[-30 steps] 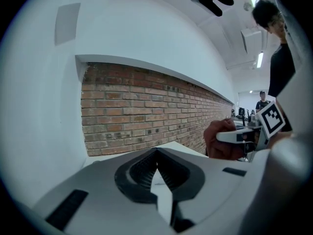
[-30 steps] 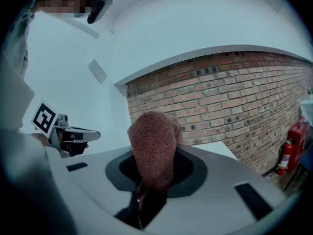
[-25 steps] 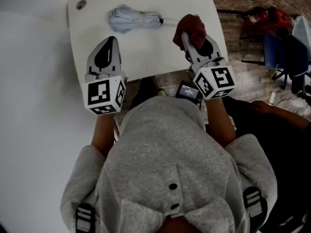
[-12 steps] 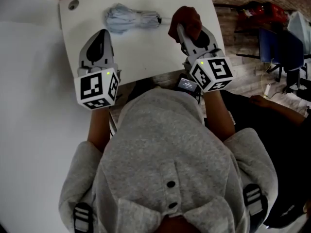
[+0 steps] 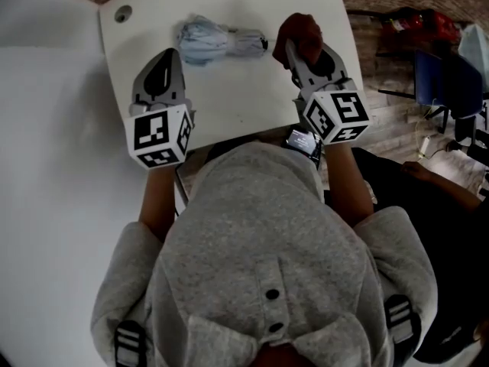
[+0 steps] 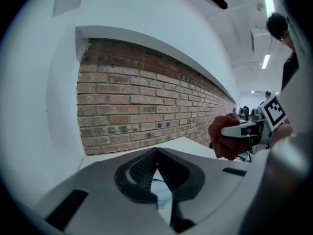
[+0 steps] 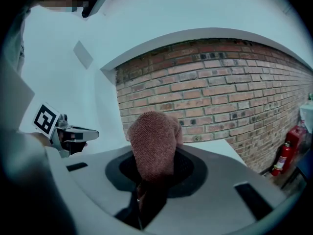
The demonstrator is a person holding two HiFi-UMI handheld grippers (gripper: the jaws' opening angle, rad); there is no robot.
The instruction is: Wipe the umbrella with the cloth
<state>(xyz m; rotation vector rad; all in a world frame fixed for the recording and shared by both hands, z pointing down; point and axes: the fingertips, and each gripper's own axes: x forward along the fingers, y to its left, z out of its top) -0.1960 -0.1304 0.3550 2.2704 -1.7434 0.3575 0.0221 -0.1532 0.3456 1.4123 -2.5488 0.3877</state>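
Observation:
A folded pale blue umbrella (image 5: 218, 40) lies across the far part of the white table (image 5: 237, 90). My right gripper (image 5: 295, 48) is shut on a dark red cloth (image 5: 301, 35), which sits just right of the umbrella's narrow end. In the right gripper view the cloth (image 7: 154, 141) bulges up out of the jaws. My left gripper (image 5: 170, 58) is shut and empty, just left of and nearer than the umbrella's wide end. A sliver of umbrella (image 6: 164, 195) shows beneath the left gripper (image 6: 156, 153).
A round cable hole (image 5: 122, 14) marks the table's far left corner. A brick wall (image 7: 220, 97) stands behind the table. A red fire extinguisher (image 7: 283, 155) and a blue chair (image 5: 443, 82) are on the floor to the right. A small screen (image 5: 304, 140) sits at my waist.
The right gripper has carried the cloth closer to the umbrella's narrow end. The left gripper has edged a little toward the umbrella's wide end.

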